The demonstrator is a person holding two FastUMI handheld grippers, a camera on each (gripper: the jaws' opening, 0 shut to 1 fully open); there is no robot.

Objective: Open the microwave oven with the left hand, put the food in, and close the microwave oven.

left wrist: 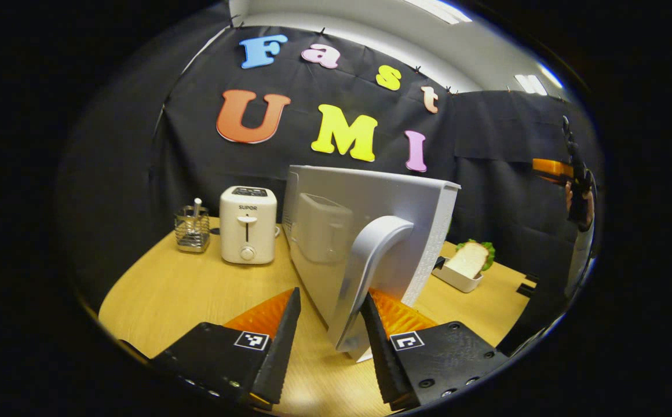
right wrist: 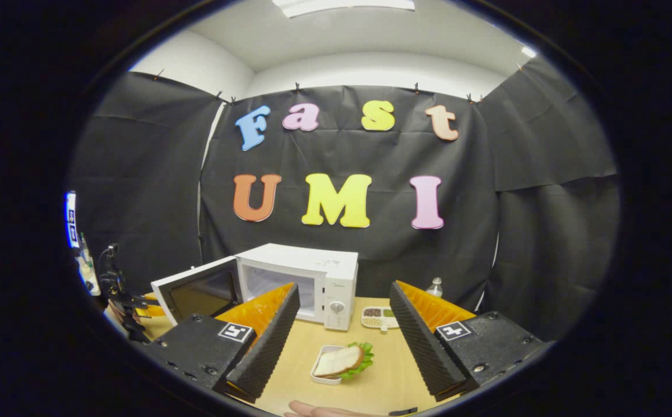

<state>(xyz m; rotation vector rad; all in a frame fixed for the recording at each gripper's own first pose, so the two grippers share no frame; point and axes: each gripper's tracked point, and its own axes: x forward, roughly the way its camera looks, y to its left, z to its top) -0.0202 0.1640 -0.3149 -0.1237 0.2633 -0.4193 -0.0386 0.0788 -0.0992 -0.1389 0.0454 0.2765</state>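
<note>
The white microwave (right wrist: 307,272) stands at the back of the wooden table with its door (right wrist: 200,292) swung wide. In the left gripper view I see the door's outer face (left wrist: 394,208) close up. Its curved handle (left wrist: 371,260) runs down between my left gripper's (left wrist: 330,296) fingers; the right finger lies against it and the left one stands off, so the gripper is open. A sandwich with lettuce (right wrist: 342,360) lies in a small white dish (left wrist: 457,278) in front of the oven. My right gripper (right wrist: 344,286) hangs open above it, holding nothing.
A white toaster (left wrist: 248,231) and a wire holder (left wrist: 192,229) stand to the left of the door. A divided seasoning tray (right wrist: 379,317) and a small bottle (right wrist: 434,286) sit right of the microwave. A hand (right wrist: 313,410) shows at the table's near edge.
</note>
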